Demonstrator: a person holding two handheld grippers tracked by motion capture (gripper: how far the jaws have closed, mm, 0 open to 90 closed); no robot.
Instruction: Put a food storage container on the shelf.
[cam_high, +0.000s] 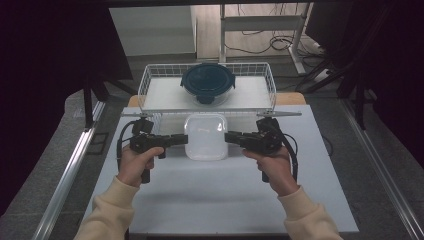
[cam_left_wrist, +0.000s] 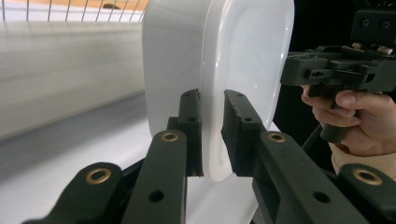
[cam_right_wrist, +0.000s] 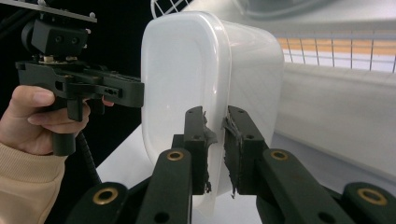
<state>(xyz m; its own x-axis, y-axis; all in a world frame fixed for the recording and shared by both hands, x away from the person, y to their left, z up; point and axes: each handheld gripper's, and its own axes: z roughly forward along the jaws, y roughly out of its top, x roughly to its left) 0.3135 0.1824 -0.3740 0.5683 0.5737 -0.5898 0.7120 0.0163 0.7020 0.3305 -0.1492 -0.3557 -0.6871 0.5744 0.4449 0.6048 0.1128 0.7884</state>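
Note:
A white translucent plastic container (cam_high: 206, 136) with a lid sits between both grippers over the white table (cam_high: 220, 200). My left gripper (cam_high: 186, 139) pinches its left rim, and my right gripper (cam_high: 226, 136) pinches its right rim. In the left gripper view the jaws (cam_left_wrist: 212, 133) are shut on the edge of the container (cam_left_wrist: 243, 60). In the right gripper view the jaws (cam_right_wrist: 215, 140) are shut on the rim of the container (cam_right_wrist: 187, 70), whose pads (cam_right_wrist: 201, 140) look worn. Each view shows the other gripper farther off, held by a hand.
A white wire basket (cam_high: 150, 80) stands at the table's far edge. Inside it rests a round dark-blue lidded container (cam_high: 207, 81). Beyond the table are a desk frame and cables on the floor. Dark curtains flank both sides.

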